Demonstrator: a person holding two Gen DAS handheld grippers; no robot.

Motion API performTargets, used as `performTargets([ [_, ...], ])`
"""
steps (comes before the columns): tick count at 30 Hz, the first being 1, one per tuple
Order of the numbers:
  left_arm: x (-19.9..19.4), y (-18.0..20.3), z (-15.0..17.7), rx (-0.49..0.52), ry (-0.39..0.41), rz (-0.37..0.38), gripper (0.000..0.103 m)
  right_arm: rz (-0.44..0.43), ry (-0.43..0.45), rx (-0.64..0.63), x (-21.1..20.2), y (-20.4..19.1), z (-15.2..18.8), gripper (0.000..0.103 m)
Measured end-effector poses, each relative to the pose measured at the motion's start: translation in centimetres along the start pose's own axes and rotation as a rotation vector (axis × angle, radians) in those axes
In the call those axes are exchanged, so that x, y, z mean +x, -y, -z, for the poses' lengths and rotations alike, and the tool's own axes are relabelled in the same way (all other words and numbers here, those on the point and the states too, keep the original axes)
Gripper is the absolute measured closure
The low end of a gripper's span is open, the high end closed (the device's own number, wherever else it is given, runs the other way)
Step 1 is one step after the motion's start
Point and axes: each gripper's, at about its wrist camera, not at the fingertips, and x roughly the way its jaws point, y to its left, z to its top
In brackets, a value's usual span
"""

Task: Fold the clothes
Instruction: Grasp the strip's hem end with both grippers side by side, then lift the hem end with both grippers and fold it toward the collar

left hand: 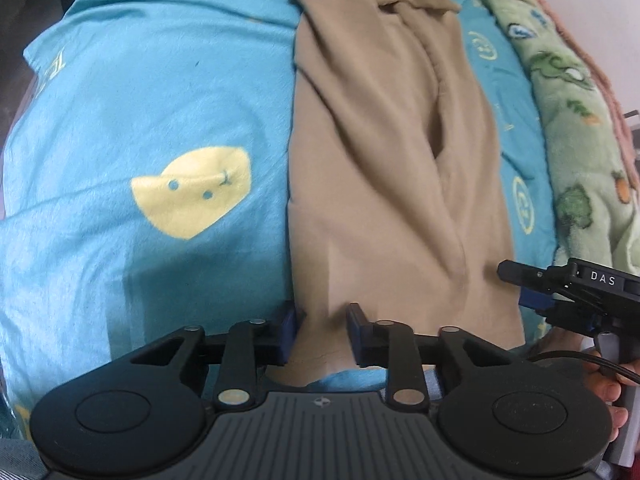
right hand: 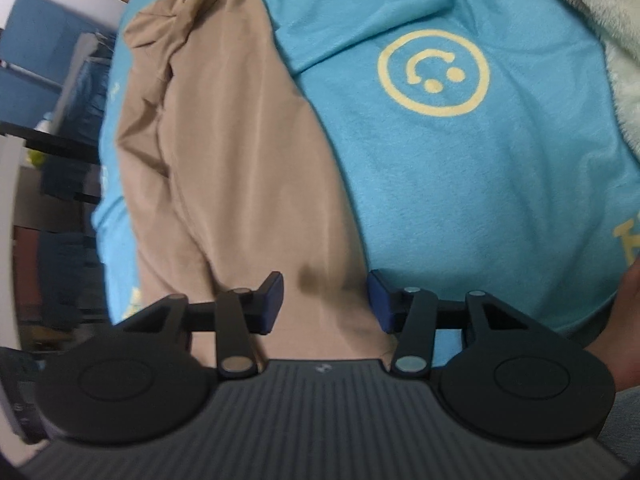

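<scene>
A tan garment (left hand: 380, 160) lies lengthwise on a blue bedsheet (left hand: 160, 100), folded into a long strip with a bunched far end. My left gripper (left hand: 322, 332) is down at the strip's near left corner. Its jaws stand partly apart with the fabric's edge between the blue pads, not pinched. In the right wrist view the tan garment (right hand: 240, 160) runs away up the left side. My right gripper (right hand: 326, 304) straddles its near right edge, jaws apart over flat cloth. The right gripper (left hand: 520, 286) also shows at the strip's near right corner in the left wrist view.
The blue bedsheet (right hand: 440, 180) carries yellow smiley and letter prints. A green printed blanket (left hand: 580, 140) lies along the bed's right side, a pale fleece (right hand: 616, 40) at top right. A hand (left hand: 608, 392) holds the right gripper. A blue chair (right hand: 36, 40) and dark furniture stand left of the bed.
</scene>
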Motion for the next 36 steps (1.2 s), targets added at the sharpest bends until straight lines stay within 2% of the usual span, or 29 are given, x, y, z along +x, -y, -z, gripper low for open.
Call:
performTargets([
  [3,0.2,0.1,-0.1,0.021,-0.017,0.019,0.053,0.025,-0.002,-0.036,0.2,-0.4,0.1,0.052],
  [7,0.0,0.0,0.2,0.031,-0.016,0.024,0.053,0.053,-0.015,-0.088,0.2,-1.0,0.5,0.051],
  [10,-0.1,0.0,0.3,0.033,-0.006,0.022,0.057,0.050,-0.040,-0.144,0.3,-1.7,1.1,0.050],
  [11,-0.2,0.1,0.4,0.039,-0.002,0.022,0.062,0.047,-0.047,-0.162,0.3,-2.0,1.3,0.050],
  [12,-0.3,0.1,0.4,0.045,0.002,0.022,0.066,0.054,-0.044,-0.181,0.3,-2.2,1.6,0.057],
  [13,-0.3,0.2,0.4,0.050,0.003,0.024,0.066,0.071,-0.044,-0.199,0.3,-2.5,1.8,0.072],
  [14,-0.3,0.2,0.5,0.054,0.003,0.026,0.066,0.088,-0.044,-0.216,0.3,-2.8,2.0,0.077],
  [17,-0.2,0.1,0.5,0.055,-0.004,0.021,0.064,0.103,-0.044,-0.244,0.4,-3.2,2.2,0.077],
  [18,-0.1,0.1,0.5,0.055,-0.009,0.022,0.057,0.108,-0.044,-0.253,0.4,-3.3,2.3,0.076],
  [20,0.0,0.2,0.4,0.056,-0.019,0.027,0.052,0.112,-0.044,-0.254,0.5,-3.3,2.4,0.075],
  [23,0.0,0.5,0.6,0.085,-0.022,0.017,0.052,0.093,-0.048,-0.295,0.6,-3.8,2.9,0.075],
  [25,-0.1,0.8,0.8,0.101,-0.012,-0.012,0.057,0.084,-0.055,-0.326,1.2,-4.6,3.0,0.077],
  [26,-0.2,0.9,0.9,0.108,-0.007,-0.027,0.069,0.092,-0.052,-0.340,1.3,-4.9,3.1,0.078],
  [27,-0.3,0.8,1.0,0.107,0.002,-0.035,0.082,0.100,-0.049,-0.355,1.4,-5.1,3.1,0.090],
  [29,-0.6,0.4,1.2,0.079,0.025,-0.035,0.097,0.109,-0.038,-0.378,1.3,-5.6,3.3,0.092],
  [33,-3.9,-0.3,1.7,0.018,0.181,0.063,0.099,-0.001,0.016,-0.349,-1.1,-5.6,3.0,0.094],
  [36,-7.6,-1.5,2.4,-0.075,0.303,0.199,0.099,-0.112,0.071,-0.306,-4.1,-5.5,2.7,0.095],
])
